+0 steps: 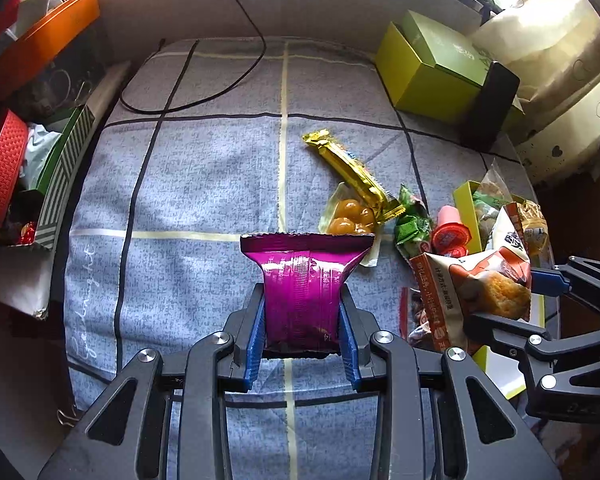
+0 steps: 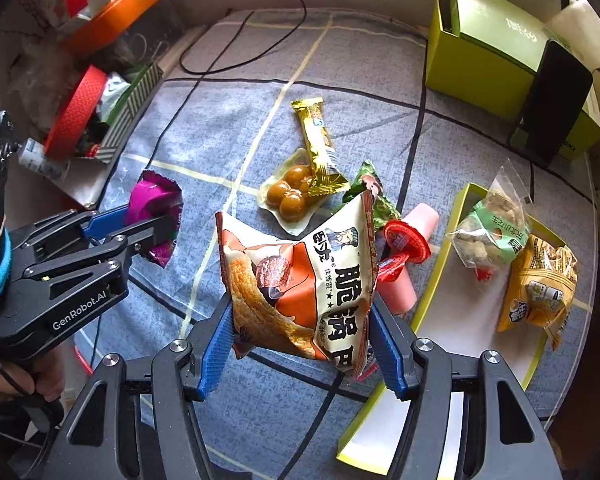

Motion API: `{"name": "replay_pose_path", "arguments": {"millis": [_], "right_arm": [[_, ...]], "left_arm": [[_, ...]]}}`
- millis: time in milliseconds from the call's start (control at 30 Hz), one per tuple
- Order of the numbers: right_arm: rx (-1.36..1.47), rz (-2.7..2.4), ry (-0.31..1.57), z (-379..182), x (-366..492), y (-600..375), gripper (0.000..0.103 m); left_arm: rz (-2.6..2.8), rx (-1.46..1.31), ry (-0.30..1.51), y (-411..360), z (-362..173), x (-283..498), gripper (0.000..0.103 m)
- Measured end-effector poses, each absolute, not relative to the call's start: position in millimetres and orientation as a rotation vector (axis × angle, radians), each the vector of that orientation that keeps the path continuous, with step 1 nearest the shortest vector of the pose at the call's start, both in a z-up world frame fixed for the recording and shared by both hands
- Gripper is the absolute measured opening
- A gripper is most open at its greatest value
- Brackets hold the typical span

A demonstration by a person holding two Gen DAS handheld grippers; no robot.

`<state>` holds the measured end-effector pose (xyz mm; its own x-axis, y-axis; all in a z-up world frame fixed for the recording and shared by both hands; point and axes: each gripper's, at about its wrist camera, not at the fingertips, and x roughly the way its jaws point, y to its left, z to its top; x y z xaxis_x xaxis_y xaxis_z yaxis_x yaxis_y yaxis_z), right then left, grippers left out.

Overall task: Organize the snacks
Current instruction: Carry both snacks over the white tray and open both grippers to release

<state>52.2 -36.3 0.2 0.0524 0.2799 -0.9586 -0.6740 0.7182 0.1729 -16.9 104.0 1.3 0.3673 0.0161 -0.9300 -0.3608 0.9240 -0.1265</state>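
Observation:
My left gripper [image 1: 302, 308] is shut on a purple snack packet [image 1: 306, 280], held above the blue checked cloth [image 1: 204, 184]; both also show in the right wrist view, gripper [image 2: 140, 224] and packet [image 2: 154, 200]. My right gripper [image 2: 300, 316] is shut on an orange-and-white crisp bag [image 2: 300, 276], held above the cloth beside the yellow-green tray [image 2: 432, 292]; the bag also shows in the left wrist view [image 1: 480, 280]. On the cloth lie a gold bar [image 2: 318, 148], a pack of brown balls [image 2: 290, 196], green packets [image 2: 374, 192] and pink jelly cups [image 2: 408, 240].
The tray holds a peanut bag [image 2: 492, 224] and a yellow snack bag [image 2: 540, 284]. A green box [image 2: 488, 48] with a black block [image 2: 552, 100] stands at the back right. Red, orange and striped boxes [image 2: 100, 100] crowd the left edge. A black cable [image 1: 204, 92] crosses the cloth.

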Motion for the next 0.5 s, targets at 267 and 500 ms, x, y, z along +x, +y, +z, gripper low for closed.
{"name": "replay_pose_path", "arguments": {"millis": [267,500], "right_arm": [[-0.334,0.735,1.324,7,51,-51,0.062],[-0.3,0.716,1.322,11,52,-67,0.062]], "left_arm": [[0.231,-0.306,1.171,92,11,-14,0.034],[0.194,-0.284,1.188,74,13,-9,0.034]]}}
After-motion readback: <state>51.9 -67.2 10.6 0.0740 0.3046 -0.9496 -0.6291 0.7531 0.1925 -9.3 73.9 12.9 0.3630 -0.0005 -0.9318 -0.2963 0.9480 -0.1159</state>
